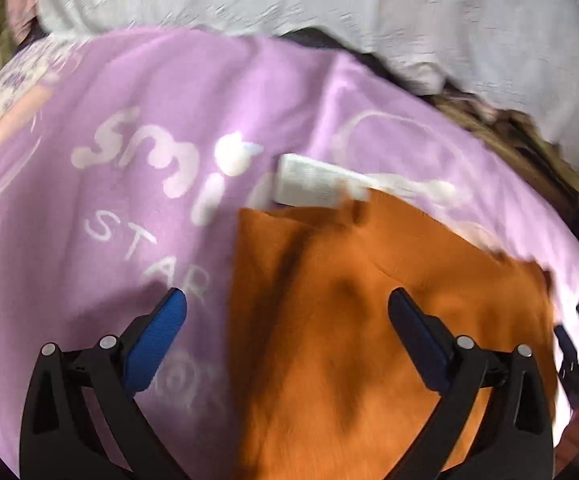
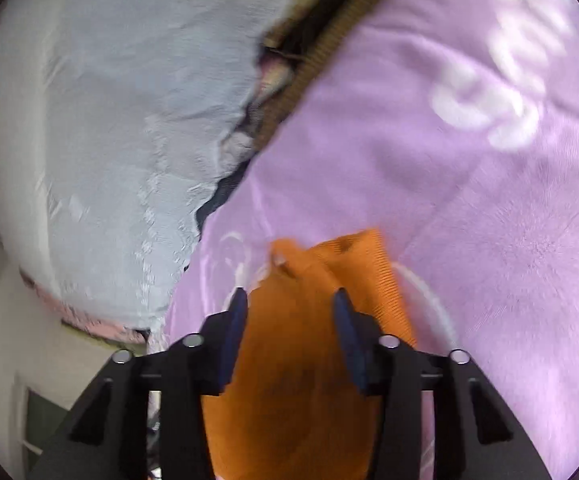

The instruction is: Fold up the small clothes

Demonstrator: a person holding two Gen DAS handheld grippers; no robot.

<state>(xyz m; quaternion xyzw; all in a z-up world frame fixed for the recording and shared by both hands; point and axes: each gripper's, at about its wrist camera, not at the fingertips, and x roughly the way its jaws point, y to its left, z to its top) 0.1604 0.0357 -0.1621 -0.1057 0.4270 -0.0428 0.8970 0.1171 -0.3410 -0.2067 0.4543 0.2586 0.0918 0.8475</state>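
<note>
Two grippers work over a lilac blanket [image 1: 89, 240] with white lettering, which carries everything here. Starting at its left edge in the left wrist view, a floral cloth [image 1: 5, 92] with a pink strip overlaps the corner. Next comes the white printed wording, then the left gripper [image 1: 287, 308], its blue-padded fingers [image 1: 157, 340] spread wide and holding nothing; one finger hangs over bare blanket, the other over the orange garment [image 1: 369, 320]. That small orange garment lies on the right half of the blanket, its left edge straight, a white tag [image 1: 309, 180] sticking out at its far edge. Beyond the blanket's far edge sits rumpled pale grey bedding [image 1: 289, 0], with a strip of brown patterned fabric [image 1: 529, 148] between the two.

At the right edge of the garment, blurred, the right gripper [image 2: 289, 300] appears. In its own view its jaws stand about half spread with a bunched fold of the orange cloth between them; whether the pads press it I cannot tell through the blur.
</note>
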